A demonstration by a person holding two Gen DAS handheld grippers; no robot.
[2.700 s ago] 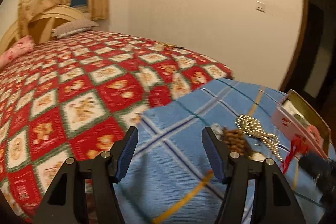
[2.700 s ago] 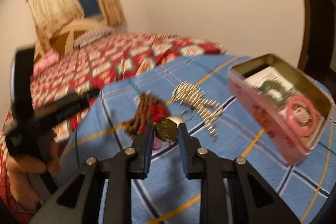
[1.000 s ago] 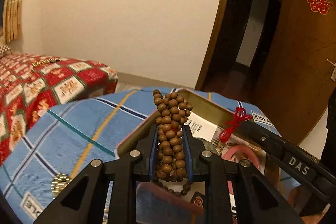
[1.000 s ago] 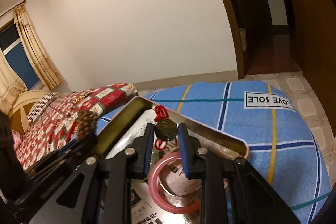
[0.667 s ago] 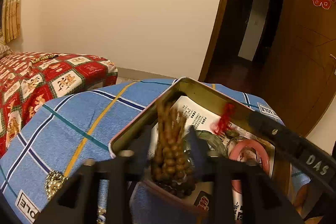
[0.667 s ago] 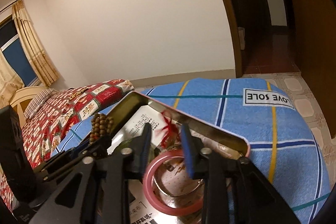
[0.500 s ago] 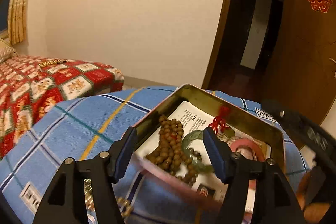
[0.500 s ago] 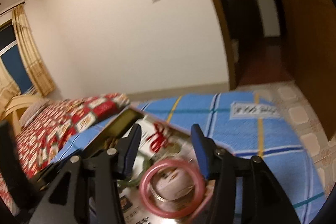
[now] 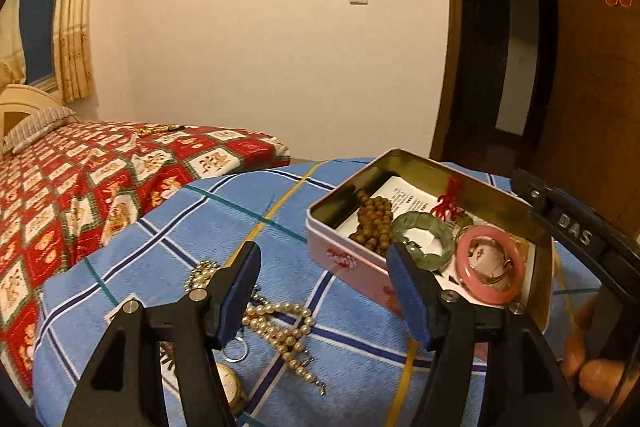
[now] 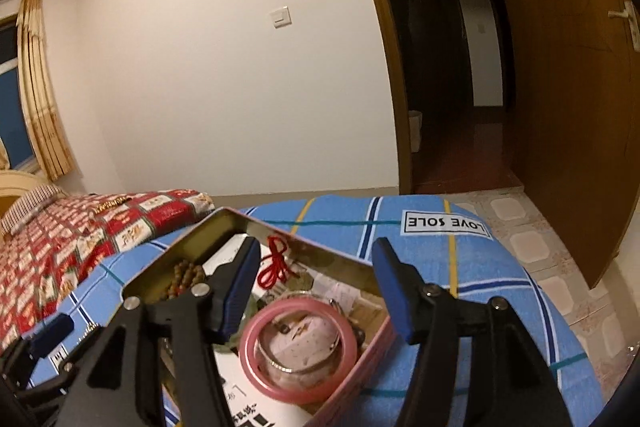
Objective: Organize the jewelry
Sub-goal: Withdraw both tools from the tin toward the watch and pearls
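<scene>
Jewelry dropped off, both tools empty

The tin is seen right of centre, with wooden beads and pink bangle inside. The left gripper and right gripper are spread, jaws just opened.

The tin box is thin metal, its inner walls a dull brassy sheen, its outside glossy pink print. Inside it lie matt brown wooden prayer beads, a glassy, translucent green jade bangle, a glossy pink bangle, red cord and printed paper. Beside the box, lustrous pearls rest on the woven blue plaid cloth.
</scene>
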